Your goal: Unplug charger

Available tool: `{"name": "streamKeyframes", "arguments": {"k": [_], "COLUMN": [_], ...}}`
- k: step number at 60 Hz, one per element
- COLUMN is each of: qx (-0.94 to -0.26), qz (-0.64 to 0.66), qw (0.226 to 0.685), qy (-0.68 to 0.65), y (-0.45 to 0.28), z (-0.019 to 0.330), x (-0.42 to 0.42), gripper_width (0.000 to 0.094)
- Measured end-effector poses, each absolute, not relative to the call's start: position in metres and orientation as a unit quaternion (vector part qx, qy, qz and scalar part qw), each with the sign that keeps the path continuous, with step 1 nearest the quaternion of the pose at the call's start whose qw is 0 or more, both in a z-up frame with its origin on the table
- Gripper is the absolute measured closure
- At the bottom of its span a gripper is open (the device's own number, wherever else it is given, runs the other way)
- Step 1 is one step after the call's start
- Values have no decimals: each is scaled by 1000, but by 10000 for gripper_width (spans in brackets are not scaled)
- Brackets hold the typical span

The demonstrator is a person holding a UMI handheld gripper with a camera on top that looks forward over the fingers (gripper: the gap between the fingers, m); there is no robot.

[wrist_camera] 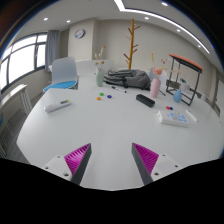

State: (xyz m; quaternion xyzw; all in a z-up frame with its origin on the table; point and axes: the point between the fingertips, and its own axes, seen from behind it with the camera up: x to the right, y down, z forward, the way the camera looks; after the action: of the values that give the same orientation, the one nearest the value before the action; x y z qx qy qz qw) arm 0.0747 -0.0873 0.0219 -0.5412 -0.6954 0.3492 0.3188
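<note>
Apparently no charger shows; open claw (112, 160) above white table (110, 125).

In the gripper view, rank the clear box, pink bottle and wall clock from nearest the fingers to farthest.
1. Clear box, on the table right of the open fingers.
2. Pink bottle, farther back on the table.
3. Wall clock, on the far wall.

A large white table (120, 125) fills the foreground of a bright office room with windows (22, 60) along one side, a wall clock (79, 33), a wooden coat stand (131, 42) and ceiling light strips (150, 6).
</note>
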Motion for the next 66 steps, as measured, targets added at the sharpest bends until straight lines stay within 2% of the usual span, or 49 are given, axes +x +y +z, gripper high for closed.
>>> {"name": "streamKeyframes", "arguments": {"k": [8, 27, 35, 53, 66], "qx": [-557, -600, -599, -575, -580], "qz": [342, 330, 336, 369, 379], "qw": [344, 392, 408, 429, 424], "qy": [-674, -615, -601, -590, -583], "y": [-52, 88, 126, 167, 190], "z": [29, 44, 47, 50, 43], "x": [61, 29, 25, -11, -66], "gripper_width": [85, 83, 80, 82, 81]}}
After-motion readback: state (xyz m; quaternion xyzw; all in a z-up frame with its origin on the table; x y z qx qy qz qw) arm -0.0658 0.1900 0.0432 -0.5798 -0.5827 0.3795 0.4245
